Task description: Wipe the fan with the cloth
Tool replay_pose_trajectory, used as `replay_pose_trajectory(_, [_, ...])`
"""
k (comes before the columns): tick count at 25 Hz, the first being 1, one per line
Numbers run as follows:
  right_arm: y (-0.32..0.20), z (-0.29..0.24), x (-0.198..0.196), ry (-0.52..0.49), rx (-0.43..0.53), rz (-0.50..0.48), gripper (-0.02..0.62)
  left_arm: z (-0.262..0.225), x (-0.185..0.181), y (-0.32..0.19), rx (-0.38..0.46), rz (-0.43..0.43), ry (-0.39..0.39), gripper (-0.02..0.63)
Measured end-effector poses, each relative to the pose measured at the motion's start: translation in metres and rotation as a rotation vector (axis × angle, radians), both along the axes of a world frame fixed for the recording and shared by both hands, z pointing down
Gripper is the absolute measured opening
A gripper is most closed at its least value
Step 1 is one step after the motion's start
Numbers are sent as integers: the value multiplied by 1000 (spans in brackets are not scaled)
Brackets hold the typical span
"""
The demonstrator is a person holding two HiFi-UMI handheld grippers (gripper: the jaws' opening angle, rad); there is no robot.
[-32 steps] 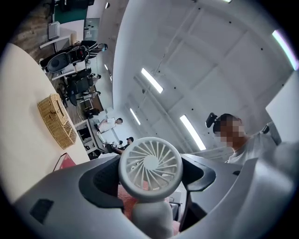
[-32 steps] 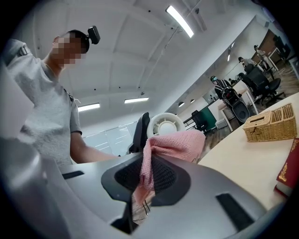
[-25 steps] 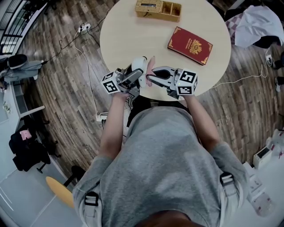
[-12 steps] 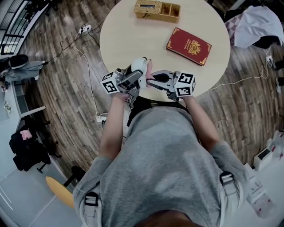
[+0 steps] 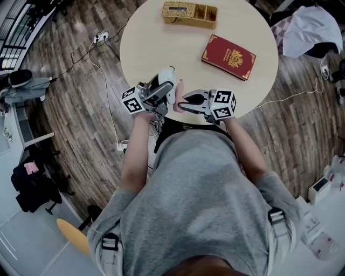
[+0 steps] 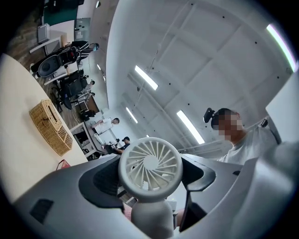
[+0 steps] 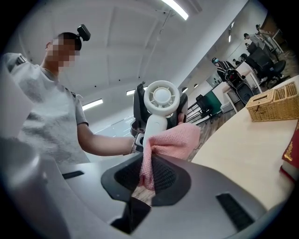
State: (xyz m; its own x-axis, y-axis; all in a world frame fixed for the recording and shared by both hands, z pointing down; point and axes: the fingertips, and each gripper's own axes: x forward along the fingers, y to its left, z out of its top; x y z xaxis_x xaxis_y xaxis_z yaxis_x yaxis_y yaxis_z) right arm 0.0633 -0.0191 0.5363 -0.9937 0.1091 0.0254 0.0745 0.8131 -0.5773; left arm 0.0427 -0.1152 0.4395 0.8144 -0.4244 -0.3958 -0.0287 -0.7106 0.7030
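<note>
A small white hand-held fan [image 5: 166, 80] is held over the near edge of the round table, with my left gripper [image 5: 160, 90] shut on its handle. In the left gripper view the fan's round grille [image 6: 150, 167] stands just above the jaws and the handle [image 6: 149, 219] sits between them. My right gripper [image 5: 183, 101] is shut on a pink cloth [image 5: 177, 101]. In the right gripper view the cloth [image 7: 172, 142] hangs from the jaws and lies against the fan's handle [image 7: 155, 125], below the fan head [image 7: 161, 99].
A red book [image 5: 228, 56] lies on the beige table [image 5: 151, 43] to the right, and a wicker basket [image 5: 190, 13] stands at the far edge. Cables and a power strip [image 5: 101, 36] lie on the wooden floor at the left. Other people sit at desks far behind.
The right gripper has drawn the cloth from beside the fan head down along the handle, towards the person. The left gripper and fan have hardly moved.
</note>
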Motion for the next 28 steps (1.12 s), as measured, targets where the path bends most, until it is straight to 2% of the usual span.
replay_pose_trajectory(5, [-18,2,1,34,41,41,44,13,-7,-12,-5,-21,-67,383])
replay_pose_trajectory(14, [-54,7,1,114,137,224,43,46,-31,-19,-47,-28,-274,383])
replay_pose_trajectory(23, [-78,14,-6,162,134,381,43,71,-57,-21,-82,43,-359,383])
replay_pose_trajectory(28, [-92,21,-3,195,134,492,44,81,-76,-25,-94,73,-374,383])
